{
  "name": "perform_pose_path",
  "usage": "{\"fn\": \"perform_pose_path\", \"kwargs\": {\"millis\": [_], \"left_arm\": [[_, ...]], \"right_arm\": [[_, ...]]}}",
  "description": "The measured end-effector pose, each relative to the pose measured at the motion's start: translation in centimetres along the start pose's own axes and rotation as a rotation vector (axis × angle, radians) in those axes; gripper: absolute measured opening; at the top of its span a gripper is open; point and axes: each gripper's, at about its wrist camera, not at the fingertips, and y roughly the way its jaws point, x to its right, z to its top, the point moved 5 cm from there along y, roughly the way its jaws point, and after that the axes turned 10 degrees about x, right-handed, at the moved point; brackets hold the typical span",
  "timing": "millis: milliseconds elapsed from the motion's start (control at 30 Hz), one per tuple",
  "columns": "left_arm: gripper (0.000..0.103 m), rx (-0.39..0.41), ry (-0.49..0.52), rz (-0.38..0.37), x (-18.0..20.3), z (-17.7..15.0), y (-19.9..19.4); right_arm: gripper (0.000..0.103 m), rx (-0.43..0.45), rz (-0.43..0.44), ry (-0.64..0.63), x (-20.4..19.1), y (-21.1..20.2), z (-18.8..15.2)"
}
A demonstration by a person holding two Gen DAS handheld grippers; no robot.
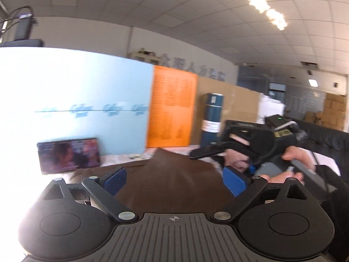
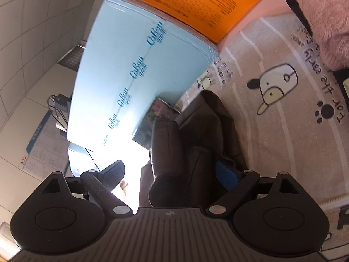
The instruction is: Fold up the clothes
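Observation:
A dark brown garment lies between my left gripper's blue pads, which stand wide apart and do not pinch it. In the right wrist view the same brown garment runs in bunched folds away from my right gripper, whose pads are also wide apart with cloth between them. My right gripper also shows in the left wrist view, held in a hand at the right.
A beige cartoon-dog cloth covers the table. A light blue foam board, an orange sheet and a phone showing video stand at the back. A blue cylinder stands behind. A pink knitted item lies at top right.

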Motion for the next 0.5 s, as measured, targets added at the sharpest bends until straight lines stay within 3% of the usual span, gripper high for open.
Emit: {"fn": "perform_pose_path", "kwargs": {"millis": [67, 167, 267, 500], "left_arm": [[0.097, -0.05, -0.005, 0.126, -2.0, -1.1, 0.2], [0.097, -0.134, -0.019, 0.21, -3.5, -2.7, 1.1], [0.097, -0.226, -0.044, 0.193, -4.3, -4.3, 2.5], [0.097, -0.25, -0.099, 0.163, -4.7, -5.1, 2.3]], "right_arm": [[0.09, -0.051, 0.016, 0.024, 0.2, 0.4, -0.5], [0.09, -0.113, 0.035, 0.041, 0.2, 1.0, -1.2], [0.09, -0.097, 0.064, 0.031, 0.1, 1.4, -1.5], [0.088, -0.053, 0.071, 0.034, 0.2, 2.1, -1.4]]}}
